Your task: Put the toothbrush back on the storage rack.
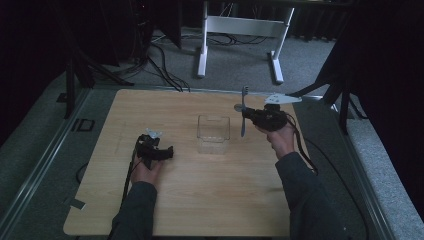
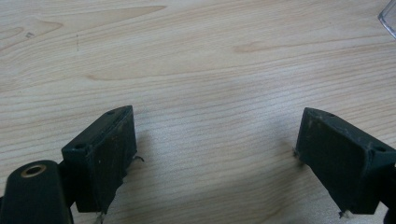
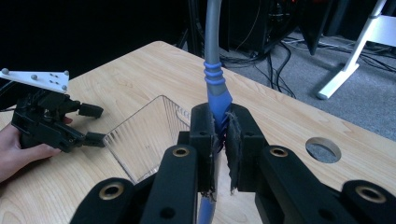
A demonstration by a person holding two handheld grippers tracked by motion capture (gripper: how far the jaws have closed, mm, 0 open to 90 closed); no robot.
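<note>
On a pale wooden table (image 1: 210,200) in a dim room, the right gripper (image 1: 248,116) clenches a toothbrush (image 1: 243,112) upright at three o'clock of a clear container (image 1: 213,134). The left gripper (image 1: 167,151) rests spread and empty at nine o'clock. The thin handle may swivel between the jaws and strike the container's rim.

Light wooden table (image 1: 210,200), round cable hole near one edge, clear plastic box (image 1: 213,134) standing mid-table

A white desk frame (image 1: 240,37) (cables (image 1: 162,62) beside it) stands beyond the wooden table (image 1: 200,200).
</note>
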